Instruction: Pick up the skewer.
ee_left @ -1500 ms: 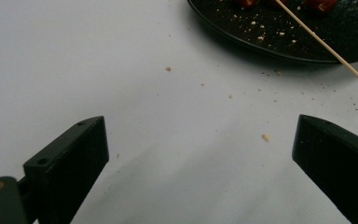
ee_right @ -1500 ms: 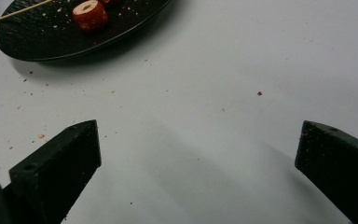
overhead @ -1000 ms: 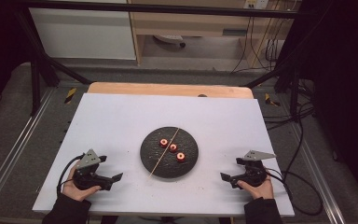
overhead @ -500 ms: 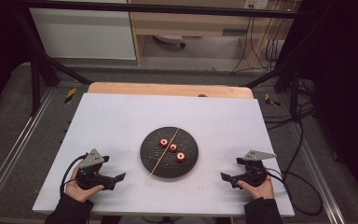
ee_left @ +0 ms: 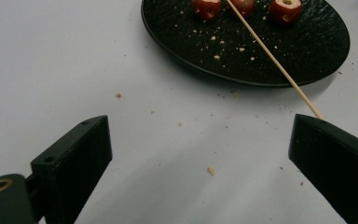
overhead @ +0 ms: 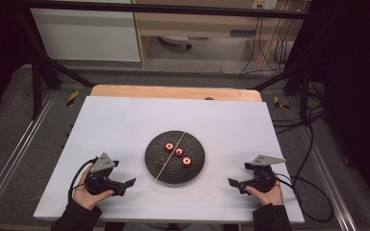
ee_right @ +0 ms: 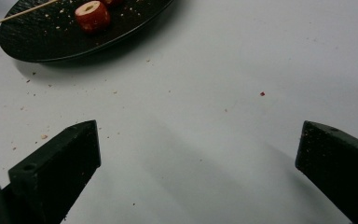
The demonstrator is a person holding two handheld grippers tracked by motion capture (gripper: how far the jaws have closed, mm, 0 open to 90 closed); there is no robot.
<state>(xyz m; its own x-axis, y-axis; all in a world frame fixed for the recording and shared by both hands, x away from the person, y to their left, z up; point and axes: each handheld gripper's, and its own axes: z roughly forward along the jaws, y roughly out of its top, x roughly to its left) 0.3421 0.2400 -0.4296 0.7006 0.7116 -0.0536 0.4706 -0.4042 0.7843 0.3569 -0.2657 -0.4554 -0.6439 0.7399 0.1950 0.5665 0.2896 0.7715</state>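
**Both grippers parked wide, plate waiting between them**

You worked on the broad white rectangular tabletop [overhead: 125,125], with the round black textured plate [overhead: 156,163] set at its middle so either hand could reach it. It held three small red hollow-cored fruit pieces [overhead: 178,152] in a row, scattered crumbs, and a thin pale wooden skewer [overhead: 166,163] lying across it, its near tip overhanging the rim towards your left. You held the left gripper [overhead: 130,183] and right gripper [overhead: 232,182] low at either side, jaws spread wide, gripping nothing, likely ready to take skewer and fruit.
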